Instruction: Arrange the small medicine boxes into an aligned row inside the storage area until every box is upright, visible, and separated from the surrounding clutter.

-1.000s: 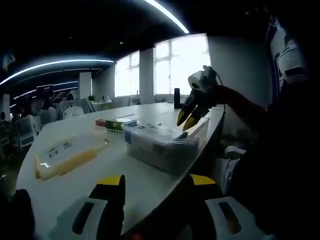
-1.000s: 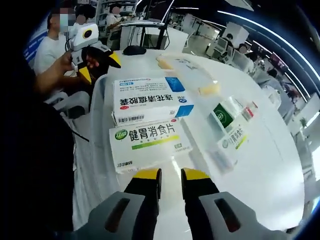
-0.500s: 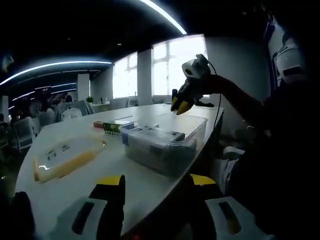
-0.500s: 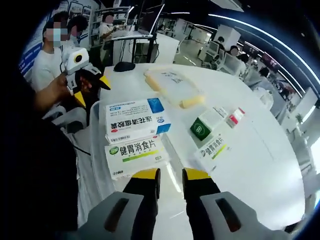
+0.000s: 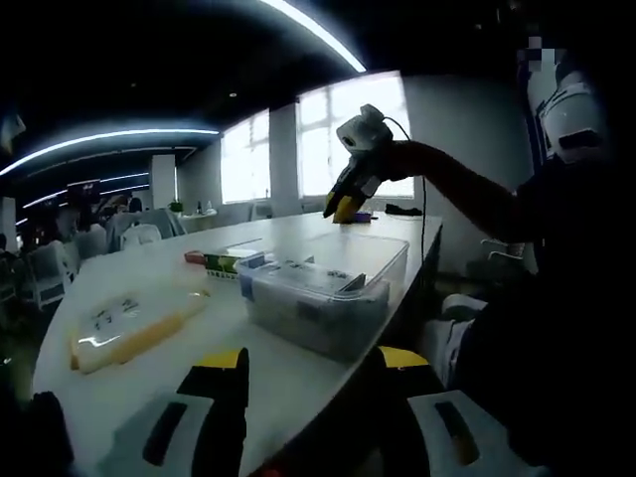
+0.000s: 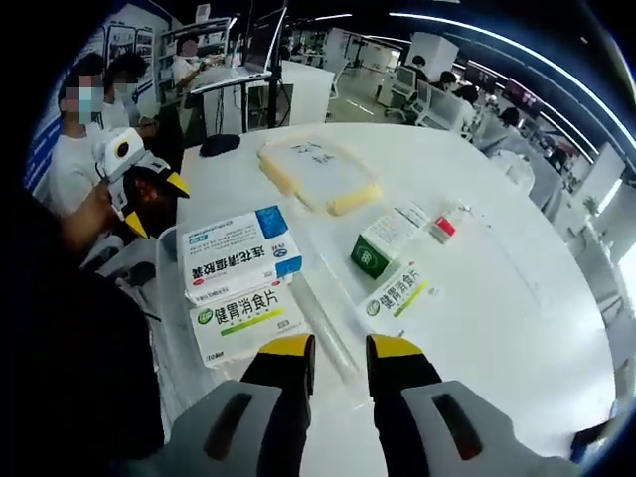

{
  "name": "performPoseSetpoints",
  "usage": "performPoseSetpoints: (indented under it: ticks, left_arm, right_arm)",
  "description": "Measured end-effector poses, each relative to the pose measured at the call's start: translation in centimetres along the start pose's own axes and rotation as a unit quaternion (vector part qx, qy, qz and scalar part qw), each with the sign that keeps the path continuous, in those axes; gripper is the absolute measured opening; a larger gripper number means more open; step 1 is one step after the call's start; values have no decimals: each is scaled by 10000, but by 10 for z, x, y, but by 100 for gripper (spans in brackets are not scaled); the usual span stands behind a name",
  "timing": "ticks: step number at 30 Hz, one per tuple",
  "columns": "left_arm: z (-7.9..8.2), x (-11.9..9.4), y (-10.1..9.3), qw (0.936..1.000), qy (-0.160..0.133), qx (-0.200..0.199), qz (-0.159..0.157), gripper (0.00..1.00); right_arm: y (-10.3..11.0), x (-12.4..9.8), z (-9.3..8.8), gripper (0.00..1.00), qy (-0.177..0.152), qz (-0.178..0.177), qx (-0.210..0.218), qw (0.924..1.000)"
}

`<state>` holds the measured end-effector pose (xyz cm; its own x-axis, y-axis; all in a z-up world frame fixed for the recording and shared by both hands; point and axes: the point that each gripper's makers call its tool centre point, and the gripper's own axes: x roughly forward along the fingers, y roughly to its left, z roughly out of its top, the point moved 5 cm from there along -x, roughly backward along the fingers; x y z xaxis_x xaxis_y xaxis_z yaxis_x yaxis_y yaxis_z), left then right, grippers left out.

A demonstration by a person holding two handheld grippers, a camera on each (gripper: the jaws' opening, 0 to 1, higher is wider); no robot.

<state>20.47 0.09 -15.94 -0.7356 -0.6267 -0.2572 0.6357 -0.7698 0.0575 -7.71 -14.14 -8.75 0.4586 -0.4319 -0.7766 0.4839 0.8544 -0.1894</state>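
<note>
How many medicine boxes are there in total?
5. Two lie flat in the clear bin: the blue-cornered box and the green-lettered box. Three sit on the table outside it: green box, white-and-green box, small red-ended box. More may be hidden.

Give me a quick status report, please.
Both grippers empty, clear of the bin. Two boxes flat inside it, three loose on the table.

Dim, backlit by windows [image 5: 348,139] (fisheye-warped edges).
</note>
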Motion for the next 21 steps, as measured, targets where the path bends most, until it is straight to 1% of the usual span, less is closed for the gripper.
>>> performPoseSetpoints:
  ticks: [1, 3, 9, 12, 15, 19, 21]
  left_arm:
    - [2, -1, 0, 9999, -89, -46, -7, 50]
    - [2, -1, 0, 9999, -117, -69, -14, 50]
    - [1, 1, -2, 10000, -39, -3, -70, 50]
    - [0, 1, -2, 10000, -29, 8, -71, 50]
    - [-2, 0, 0, 10000, -49, -23, -34, 50]
    - [-4, -1, 1, 10000, -18, -59, 1, 49]
    - [-3, -1, 1, 10000, -13, -43, 14, 49]
  right_arm:
    - [-2, 1, 0, 20, 28, -7, 26, 10000]
    - [-4, 4, 2, 20, 62, -14, 58, 10000]
    - [-10, 11, 8, 22, 132, -21, 104, 9999]
    - [-17, 17, 8, 22, 291, -66, 149, 9994]
    - [-23, 22, 9, 23, 371, -114, 220, 9990]
    - [-30, 28, 8, 28, 571, -155, 380, 9975]
    - [-36, 31, 8, 28, 605, -220, 461, 9969]
